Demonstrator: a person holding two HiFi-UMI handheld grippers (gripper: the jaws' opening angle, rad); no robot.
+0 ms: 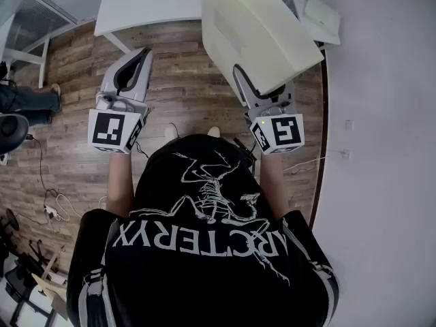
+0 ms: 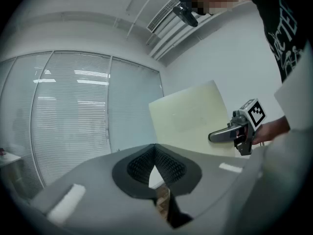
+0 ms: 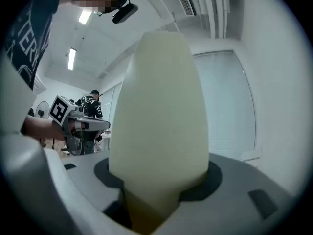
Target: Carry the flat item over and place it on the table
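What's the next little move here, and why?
Probably carry the cream board forward to the white table: the right gripper has it clamped by one edge, aloft, while the left gripper is shut on nothing.

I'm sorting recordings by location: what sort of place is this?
Probably an office or lab room: it has a wood-plank floor, a white table, and glass partitions with blinds.
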